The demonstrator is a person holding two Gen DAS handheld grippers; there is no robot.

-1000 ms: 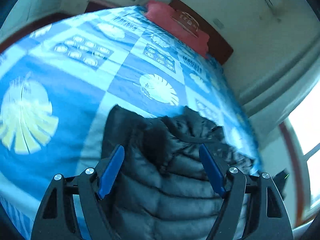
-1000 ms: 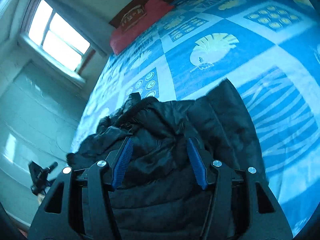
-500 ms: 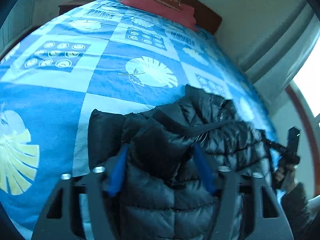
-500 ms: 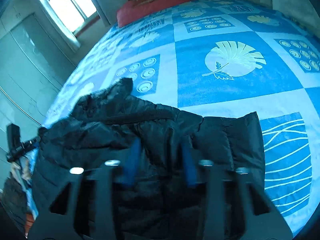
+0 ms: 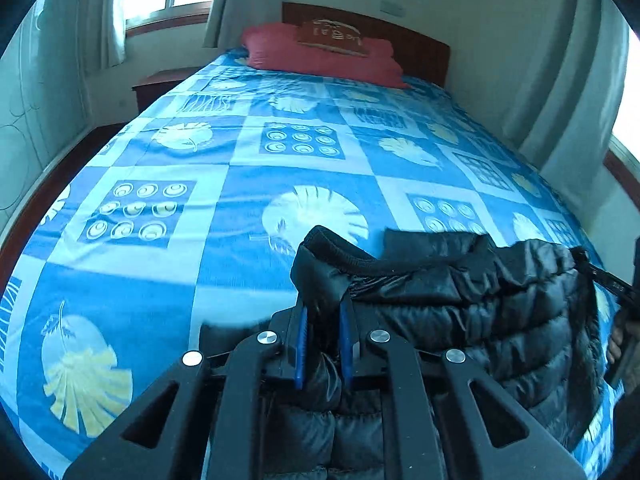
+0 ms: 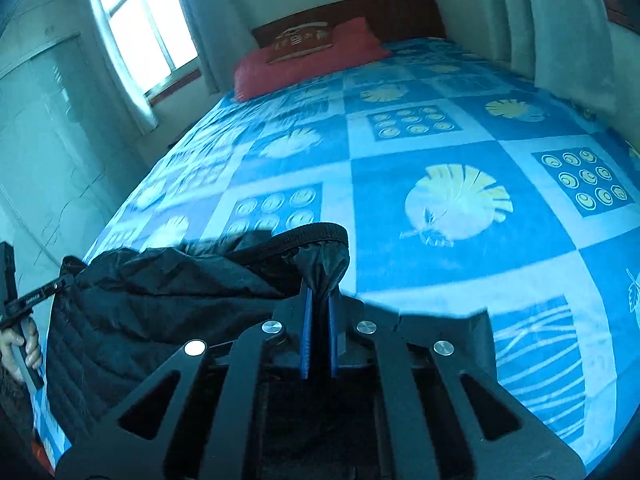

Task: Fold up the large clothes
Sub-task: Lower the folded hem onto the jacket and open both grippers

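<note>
A black puffer jacket [image 5: 480, 308] lies bunched at the near end of the bed, its ribbed hem lifted. My left gripper [image 5: 323, 312] is closing its jaws on a pinched fold of the jacket's left edge, and the blue pads press the fabric. In the right wrist view the same jacket [image 6: 160, 280] spreads to the left. My right gripper [image 6: 320, 300] is closing its jaws tight on a raised fold at the jacket's right edge. Each view shows the person's other hand [image 5: 620, 340] [image 6: 20, 348] at the frame's edge.
The blue patterned bedspread [image 5: 240, 184] covers the whole bed. A red pillow [image 5: 320, 56] lies against the dark wooden headboard [image 6: 360, 12]. A nightstand [image 5: 160, 84] stands at the far left of the bed. Curtains hang at the windows [image 6: 140, 28].
Both grippers went from open over the jacket to shut on pinched folds. Both rolled upright and rose a little, lifting the jacket's edge off the bedspread.
</note>
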